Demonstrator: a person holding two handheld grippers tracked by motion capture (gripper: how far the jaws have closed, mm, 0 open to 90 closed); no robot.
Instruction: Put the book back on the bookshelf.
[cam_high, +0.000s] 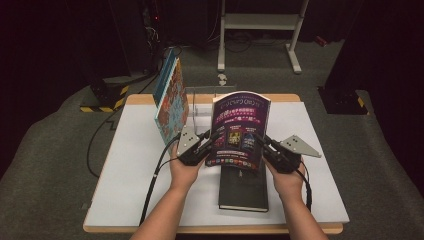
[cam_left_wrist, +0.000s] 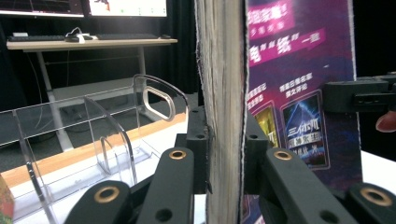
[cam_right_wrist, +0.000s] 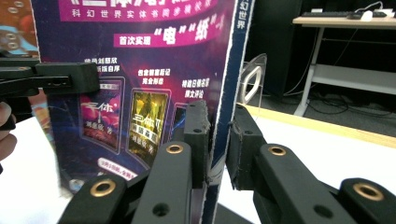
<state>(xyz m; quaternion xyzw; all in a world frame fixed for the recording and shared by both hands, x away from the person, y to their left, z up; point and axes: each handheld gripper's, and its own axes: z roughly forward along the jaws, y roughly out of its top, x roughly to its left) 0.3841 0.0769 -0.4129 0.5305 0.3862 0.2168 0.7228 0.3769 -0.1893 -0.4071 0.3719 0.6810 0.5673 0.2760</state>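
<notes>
1. We saw a thick purple-covered paperback book (cam_high: 239, 129) w/ pink title banners, held upright over the white table top (cam_high: 130, 165), above a black hardcover book (cam_high: 243, 187) lying flat.
2. Left gripper (cam_high: 209, 140) pinched its page-edge side; right gripper (cam_high: 260, 142) pinched the blue spine side.
3. Left gripper view showed the worn page block & a clear acrylic book rack (cam_left_wrist: 93, 135).
4. High view showed a colourful leaning book (cam_high: 171, 100) at the rack.
</notes>
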